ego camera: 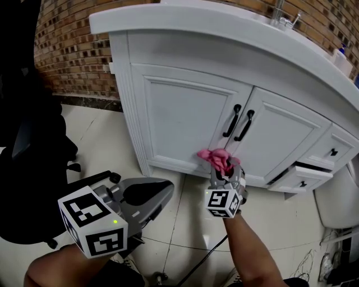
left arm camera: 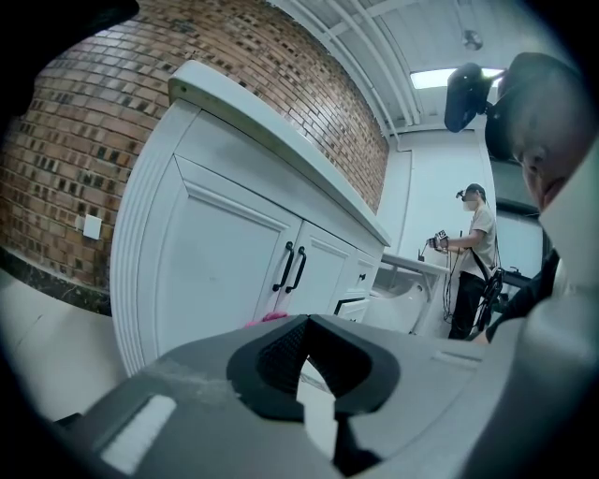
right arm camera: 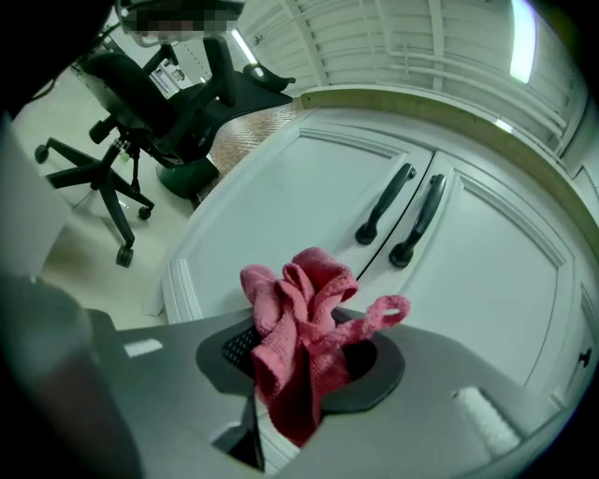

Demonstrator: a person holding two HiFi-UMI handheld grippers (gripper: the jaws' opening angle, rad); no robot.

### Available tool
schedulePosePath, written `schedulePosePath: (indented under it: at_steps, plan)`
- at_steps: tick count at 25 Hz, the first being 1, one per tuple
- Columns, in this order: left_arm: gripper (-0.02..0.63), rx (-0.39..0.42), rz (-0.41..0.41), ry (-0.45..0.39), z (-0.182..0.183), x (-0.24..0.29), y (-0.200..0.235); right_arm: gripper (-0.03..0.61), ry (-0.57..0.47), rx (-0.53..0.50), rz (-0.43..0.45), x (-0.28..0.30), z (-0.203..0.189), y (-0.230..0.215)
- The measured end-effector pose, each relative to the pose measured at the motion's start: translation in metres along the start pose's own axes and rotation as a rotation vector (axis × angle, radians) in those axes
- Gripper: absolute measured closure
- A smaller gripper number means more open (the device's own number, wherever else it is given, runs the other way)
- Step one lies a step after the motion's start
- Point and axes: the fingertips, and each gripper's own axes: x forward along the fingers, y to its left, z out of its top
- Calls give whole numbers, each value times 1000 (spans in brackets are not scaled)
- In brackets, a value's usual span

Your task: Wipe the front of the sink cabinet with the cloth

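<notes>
A white sink cabinet (ego camera: 190, 117) with two doors and black handles (ego camera: 238, 121) stands against a brick wall. My right gripper (ego camera: 226, 175) is shut on a crumpled pink cloth (ego camera: 216, 159), held near the bottom edge of the doors below the handles. In the right gripper view the pink cloth (right arm camera: 304, 323) bunches out of the jaws, close to the cabinet door (right arm camera: 281, 220); whether it touches is unclear. My left gripper (ego camera: 160, 193) hangs low over the floor, left of the cabinet, jaws shut with nothing in them. The left gripper view faces the cabinet (left arm camera: 220, 267) from the side.
A small drawer (ego camera: 300, 178) at the cabinet's lower right stands pulled out. A black office chair (ego camera: 33, 162) is at the left. A faucet (ego camera: 279, 14) sits on the countertop. A white toilet (ego camera: 336, 202) is at the right edge. A person (left arm camera: 473, 257) stands far off.
</notes>
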Motion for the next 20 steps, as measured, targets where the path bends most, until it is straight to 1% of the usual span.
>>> schedulePosePath:
  at_steps: [4,8,17,20]
  plan:
    - [609,0,-1,0,1,-1,2,439,55,6,49,4,-26,21]
    - [609,5,-3,2,1,-2,3,439,91,7,77,6,-44,35]
    - [609,-1,5,1,0,-8,11,440,129,-4,96,10,-66,54]
    - [609,0,4,-5,3,-10,11,440,154,-14,117,10,-75,61]
